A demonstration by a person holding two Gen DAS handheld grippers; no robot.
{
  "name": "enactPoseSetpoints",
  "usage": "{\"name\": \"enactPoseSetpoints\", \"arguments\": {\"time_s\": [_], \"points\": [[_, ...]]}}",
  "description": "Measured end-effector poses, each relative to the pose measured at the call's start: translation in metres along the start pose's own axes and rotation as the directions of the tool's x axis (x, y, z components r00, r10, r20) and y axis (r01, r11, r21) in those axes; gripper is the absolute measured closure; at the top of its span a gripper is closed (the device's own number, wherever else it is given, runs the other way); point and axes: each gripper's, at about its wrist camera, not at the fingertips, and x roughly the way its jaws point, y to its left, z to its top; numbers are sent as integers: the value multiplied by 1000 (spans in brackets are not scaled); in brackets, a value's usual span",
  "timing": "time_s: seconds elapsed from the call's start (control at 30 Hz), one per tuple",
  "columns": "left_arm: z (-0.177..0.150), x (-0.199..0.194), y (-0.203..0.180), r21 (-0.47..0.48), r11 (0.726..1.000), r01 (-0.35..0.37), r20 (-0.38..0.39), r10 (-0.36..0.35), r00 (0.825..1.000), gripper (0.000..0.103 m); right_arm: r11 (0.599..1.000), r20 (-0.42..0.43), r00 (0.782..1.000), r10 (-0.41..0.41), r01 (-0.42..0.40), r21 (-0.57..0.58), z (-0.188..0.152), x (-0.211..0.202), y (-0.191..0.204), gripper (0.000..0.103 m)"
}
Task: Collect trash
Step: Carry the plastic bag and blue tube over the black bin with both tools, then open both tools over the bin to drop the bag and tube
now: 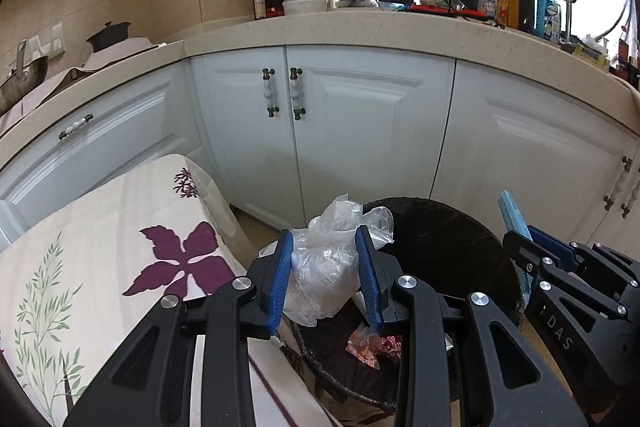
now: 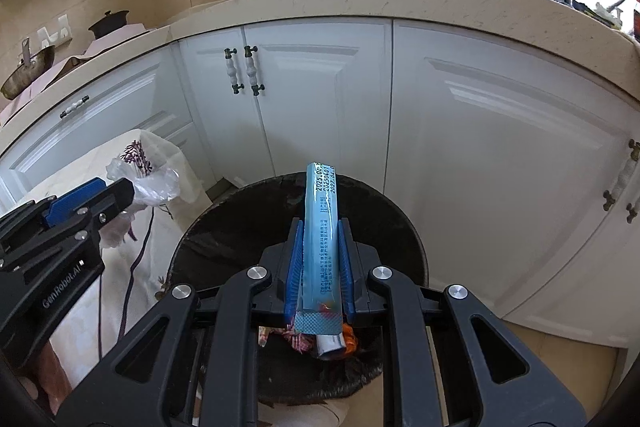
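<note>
Trash bin (image 2: pixel 400 227) (black-lined) sits below both loads: left hand-held gripper (image 1: pixel 326 275) pinches a crumpled plastic bag (image 1: pixel 324 267), light and slippery; right hand-held gripper (image 2: pixel 320 267) clamps a stiff blue wrapper (image 2: pixel 320 227) mid-length.

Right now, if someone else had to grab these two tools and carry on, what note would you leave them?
Left gripper: shut on the crumpled clear plastic bag, held near the bin's rim.
Right gripper: shut on the blue wrapper, its fingers over the black-lined trash bin.
Done: some red and orange wrappers already lie in the bin.
Left: probably open the right gripper to drop the wrapper in, then bring the bag fully over the bin and release it. Whether more trash remains elsewhere cannot be seen.
</note>
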Motion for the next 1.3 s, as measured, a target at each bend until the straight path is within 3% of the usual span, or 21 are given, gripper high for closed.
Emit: {"name": "enactPoseSetpoints", "arguments": {"time_s": [0.33,0.47,0.53,0.57,0.9,1.3], "points": [[2,17,-3,-16,1000,3,-46,-4,999,70,1000,-24,1000,-6,6,20,2,29,-4,86],[3,20,-2,-29,1000,4,-62,-5,998,63,1000,-23,1000,-6,7,26,2,30,-4,84],[2,19,-2,-34,999,2,-58,-4,998,55,999,-15,1000,-8,8,33,3,28,-5,64],[3,19,-2,-34,999,1,-54,-3,999,52,999,-3,1000,-12,12,39,3,26,-5,61],[5,10,-2,-29,1000,5,-35,-6,999,41,999,22,999,-32,31,29,8,10,-6,59],[2,-28,9,-40,999,12,29,-11,1000,29,998,43,997,-62,61,27,1,-24,-2,48]]}}
